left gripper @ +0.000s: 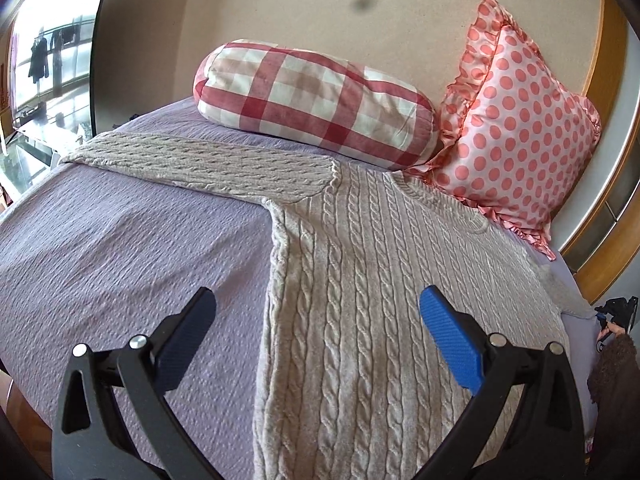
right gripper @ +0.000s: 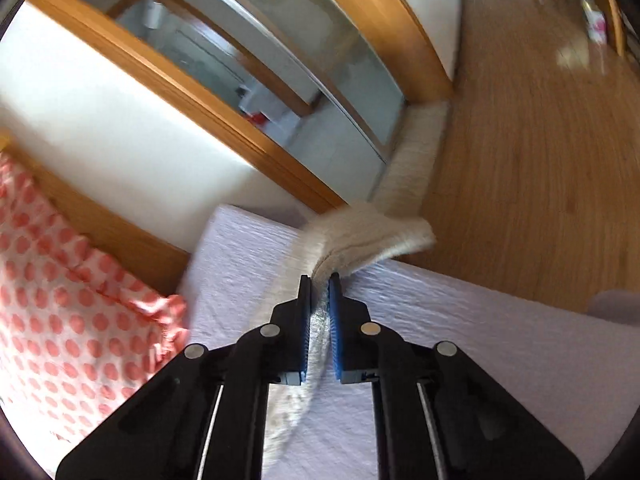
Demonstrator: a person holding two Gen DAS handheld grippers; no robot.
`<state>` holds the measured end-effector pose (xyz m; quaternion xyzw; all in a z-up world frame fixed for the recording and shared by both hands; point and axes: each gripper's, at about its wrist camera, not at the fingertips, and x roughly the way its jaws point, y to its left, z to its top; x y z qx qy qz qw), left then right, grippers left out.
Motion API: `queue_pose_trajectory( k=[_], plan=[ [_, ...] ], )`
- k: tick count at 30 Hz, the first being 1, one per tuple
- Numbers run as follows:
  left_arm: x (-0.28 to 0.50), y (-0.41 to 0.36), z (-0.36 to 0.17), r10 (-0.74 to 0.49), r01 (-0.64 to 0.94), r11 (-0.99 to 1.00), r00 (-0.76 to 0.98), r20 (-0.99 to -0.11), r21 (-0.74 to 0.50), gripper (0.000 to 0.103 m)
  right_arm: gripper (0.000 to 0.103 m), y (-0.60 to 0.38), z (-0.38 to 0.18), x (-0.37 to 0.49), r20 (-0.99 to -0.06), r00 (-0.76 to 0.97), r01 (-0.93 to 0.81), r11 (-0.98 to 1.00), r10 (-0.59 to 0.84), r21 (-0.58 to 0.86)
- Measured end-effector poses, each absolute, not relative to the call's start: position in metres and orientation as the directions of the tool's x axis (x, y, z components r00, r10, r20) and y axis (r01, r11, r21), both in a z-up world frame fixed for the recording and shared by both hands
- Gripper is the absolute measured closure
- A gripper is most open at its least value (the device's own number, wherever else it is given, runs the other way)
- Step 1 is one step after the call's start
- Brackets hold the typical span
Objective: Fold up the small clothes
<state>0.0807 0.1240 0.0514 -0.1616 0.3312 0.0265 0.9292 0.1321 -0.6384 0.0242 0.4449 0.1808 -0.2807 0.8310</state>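
Left gripper (left gripper: 318,332): fingers spread wide, holding nothing, poised above the lower body of the sweater (left gripper: 360,280), one pad over the bedspread (left gripper: 120,248) and the blue pad (left gripper: 450,340) over the knit. Sweater: beige cable-knit, lying flat on the lavender bedspread of the bed, body running from the gripper toward the pillows, one sleeve (left gripper: 200,164) stretched out flat to the left of the body, neckline at the far end touching the polka-dot pillow (left gripper: 516,132). Right gripper (right gripper: 319,284): fingers nearly together, pinching the other sleeve (right gripper: 360,236) of the sweater, whose cuff end flops past the fingertips near the bed's edge; view blurred. Beyond the sweater: red-and-white checked bolster (left gripper: 316,100), just beside the polka-dot pillow, both against the beige headboard (left gripper: 320,8). Past the bed's edge: wooden floor (right gripper: 540,140) and wood-framed glass door (right gripper: 280,60).
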Motion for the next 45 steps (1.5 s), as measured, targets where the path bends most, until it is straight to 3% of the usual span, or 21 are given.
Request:
queue_pose_trajectory(
  k=[5, 9, 15, 20, 22, 24, 25, 26, 28, 30, 37, 40, 42, 45],
  plan=[
    [0.08, 0.15, 0.052, -0.039, -0.202, 0.93, 0.777, -0.628, -0.307, 0.002, 0.094, -0.529, 0.123, 0.155, -0.355, 0.893, 0.424, 0.777, -0.275, 0.466],
    [0.09, 0.182, 0.055, 0.019, -0.294, 0.906, 0.748, -0.663, -0.306, 0.002, 0.094, -0.39, 0.168, 0.184, -0.276, 0.96, 0.144, 0.933, -0.051, 0.33],
    [0.113, 0.243, 0.05, 0.039, -0.391, 0.865, 0.677, -0.735, -0.314, 0.002, 0.094, -0.206, 0.124, 0.243, -0.439, 0.825, -0.22, 0.918, 0.356, 0.331],
    [0.127, 0.297, 0.036, -0.019, -0.429, 0.794, 0.692, -0.722, -0.432, 0.002, 0.094, -0.086, 0.034, 0.258, -0.721, 0.52, -0.362, 0.883, 0.458, 0.3],
    [0.131, 0.317, 0.031, -0.047, -0.438, 0.753, 0.71, -0.703, -0.492, 0.002, 0.093, -0.066, 0.015, 0.237, -0.758, 0.415, -0.398, 0.85, 0.503, 0.346],
    [0.138, 0.333, 0.027, -0.058, -0.454, 0.717, 0.717, -0.695, -0.529, 0.003, 0.088, -0.069, 0.019, 0.224, -0.747, 0.398, -0.386, 0.836, 0.533, 0.391],
    [0.142, 0.341, 0.026, -0.06, -0.464, 0.7, 0.72, -0.691, -0.544, 0.004, 0.069, -0.077, 0.027, 0.216, -0.723, 0.41, -0.378, 0.825, 0.556, 0.421],
    [0.147, 0.348, 0.025, -0.07, -0.463, 0.686, 0.725, -0.685, -0.561, 0.006, 0.043, -0.088, 0.035, 0.211, -0.696, 0.436, -0.37, 0.819, 0.57, 0.439],
    [0.159, 0.361, 0.02, -0.096, -0.47, 0.653, 0.727, -0.68, -0.594, 0.013, 0.026, -0.112, 0.056, 0.198, -0.64, 0.518, -0.362, 0.823, 0.568, 0.437],
    [0.169, 0.378, 0.014, -0.108, -0.485, 0.603, 0.737, -0.667, -0.633, 0.021, 0.026, -0.13, 0.069, 0.192, -0.612, 0.572, -0.356, 0.838, 0.546, 0.414],
    [0.19, 0.434, 0.006, -0.101, -0.522, 0.456, 0.775, -0.624, -0.721, 0.033, 0.017, -0.196, 0.087, 0.168, -0.532, 0.68, -0.263, 0.846, 0.504, 0.464],
    [0.196, 0.451, 0.002, -0.07, -0.552, 0.429, 0.768, -0.636, -0.715, 0.053, 0.017, -0.209, 0.086, 0.162, -0.511, 0.705, -0.25, 0.847, 0.492, 0.469],
    [0.198, 0.46, 0.0, -0.046, -0.596, 0.438, 0.732, -0.679, -0.673, 0.085, 0.016, -0.219, 0.088, 0.154, -0.496, 0.715, -0.241, 0.84, 0.492, 0.486],
    [0.202, 0.459, 0.012, 0.009, -0.645, 0.505, 0.669, -0.744, -0.574, 0.095, 0.013, -0.238, 0.092, 0.144, -0.458, 0.75, -0.224, 0.834, 0.477, 0.504]
  ],
)
